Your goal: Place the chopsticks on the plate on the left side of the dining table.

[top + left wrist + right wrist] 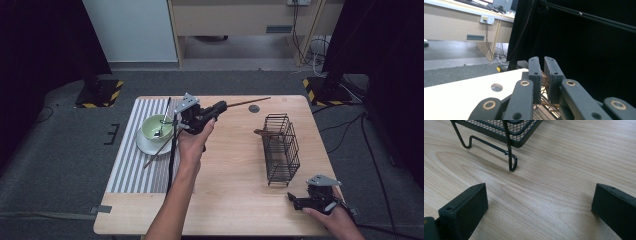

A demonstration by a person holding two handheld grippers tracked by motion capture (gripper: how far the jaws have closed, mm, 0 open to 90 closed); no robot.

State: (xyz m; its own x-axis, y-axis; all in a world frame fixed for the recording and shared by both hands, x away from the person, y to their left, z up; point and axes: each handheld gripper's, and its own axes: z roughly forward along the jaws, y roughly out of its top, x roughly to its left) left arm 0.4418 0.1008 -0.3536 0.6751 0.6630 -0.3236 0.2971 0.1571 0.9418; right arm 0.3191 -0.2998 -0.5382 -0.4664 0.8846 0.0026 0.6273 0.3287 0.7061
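My left gripper [221, 106] is held above the middle of the wooden table [235, 180], its jaws shut on a thin brown chopstick [250, 102] that sticks out toward the far right. In the left gripper view the gripper [542, 65] has its jaws nearly together, with the brown chopstick [545, 80] pinched between them. A second chopstick [159, 149] leans on the white plate [145, 146] under a green bowl [156, 127] with a spoon in it. My right gripper [292, 199] rests open near the front right corner, and in its own view the gripper [539, 203] has nothing between its jaws.
A black wire basket [281, 145] stands on the right half of the table, a brown piece poking out of its left side; its foot [511, 160] is just ahead of my right gripper. A striped placemat [132, 170] covers the left side. A round hole [254, 108] is near the far edge.
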